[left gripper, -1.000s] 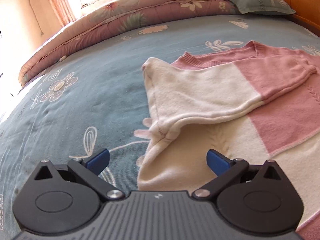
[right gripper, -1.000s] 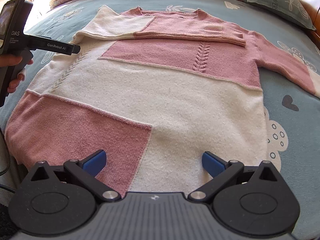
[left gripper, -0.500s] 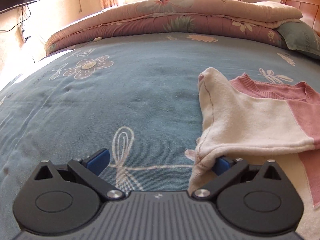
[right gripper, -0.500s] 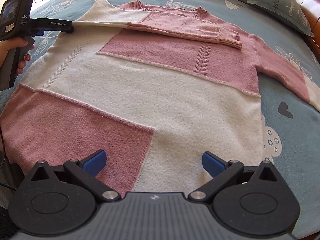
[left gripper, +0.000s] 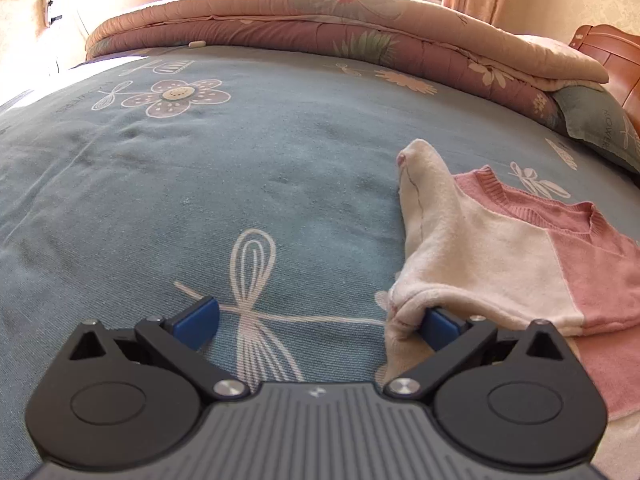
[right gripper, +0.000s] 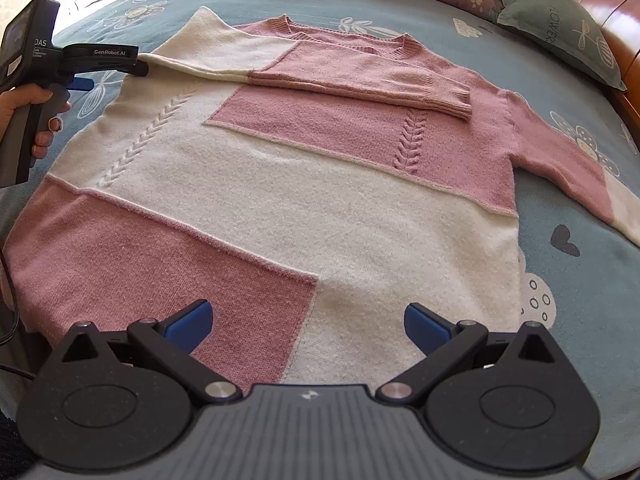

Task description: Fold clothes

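Note:
A pink and cream knit sweater (right gripper: 280, 184) lies flat on the bed, front up. Its left sleeve (right gripper: 360, 80) is folded across the chest; the other sleeve (right gripper: 568, 168) stretches out to the right. My left gripper (left gripper: 316, 320) is open at the sweater's left shoulder, its right finger tucked under the cream fold (left gripper: 460, 248) of the sleeve, its left finger over bare sheet. In the right wrist view the left gripper (right gripper: 108, 64) appears held by a hand at the sweater's upper left edge. My right gripper (right gripper: 308, 324) hovers open over the hem, touching nothing.
The bed has a blue patterned sheet (left gripper: 200, 184). A rolled pink floral quilt (left gripper: 320, 28) lies along the far side, with a teal pillow (right gripper: 560, 28) and a wooden headboard (left gripper: 616, 60) at the right. The person's hand (right gripper: 24, 104) is at the bed's left edge.
My left gripper swung left and low at the shoulder, and its right finger slipped under the cream sleeve fold. The right gripper drifted slightly; the sweater stayed in place.

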The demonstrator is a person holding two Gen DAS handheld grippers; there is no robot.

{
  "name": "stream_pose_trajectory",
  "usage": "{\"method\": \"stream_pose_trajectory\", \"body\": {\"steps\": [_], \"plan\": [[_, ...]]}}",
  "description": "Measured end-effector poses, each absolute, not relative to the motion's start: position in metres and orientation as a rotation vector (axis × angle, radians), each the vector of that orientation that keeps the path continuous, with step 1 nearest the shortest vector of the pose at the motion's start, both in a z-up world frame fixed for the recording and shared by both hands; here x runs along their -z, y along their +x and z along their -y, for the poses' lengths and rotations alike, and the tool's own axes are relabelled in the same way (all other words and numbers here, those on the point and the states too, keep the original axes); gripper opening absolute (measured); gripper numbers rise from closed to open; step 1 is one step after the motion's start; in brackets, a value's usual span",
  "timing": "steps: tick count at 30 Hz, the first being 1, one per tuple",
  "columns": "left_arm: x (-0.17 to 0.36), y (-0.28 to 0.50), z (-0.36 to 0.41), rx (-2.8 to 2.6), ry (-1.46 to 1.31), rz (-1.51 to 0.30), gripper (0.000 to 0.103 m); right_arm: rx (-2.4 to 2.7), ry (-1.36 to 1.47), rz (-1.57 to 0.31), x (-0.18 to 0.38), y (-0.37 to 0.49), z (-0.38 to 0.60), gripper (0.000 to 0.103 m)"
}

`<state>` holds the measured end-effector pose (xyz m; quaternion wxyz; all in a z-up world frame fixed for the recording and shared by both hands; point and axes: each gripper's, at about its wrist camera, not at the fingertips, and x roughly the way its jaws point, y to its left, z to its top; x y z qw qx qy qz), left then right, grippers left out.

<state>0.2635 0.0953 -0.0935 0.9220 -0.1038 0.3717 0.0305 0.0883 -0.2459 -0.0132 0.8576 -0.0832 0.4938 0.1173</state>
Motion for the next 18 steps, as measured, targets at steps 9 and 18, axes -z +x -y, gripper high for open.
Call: {"method": "stream_pose_trajectory", "body": {"steps": [9, 18], "plan": [[0.042, 0.249, -0.109, 0.203, -0.393, -0.715, 0.102, -0.272, -0.132, -1.045, 0.017, 0.106, 0.24, 0.103], [0.06, 0.324, -0.039, 0.438, -0.532, -0.766, 0.102, -0.26, -0.141, -1.073, 0.026, 0.113, 0.229, 0.103]]}}
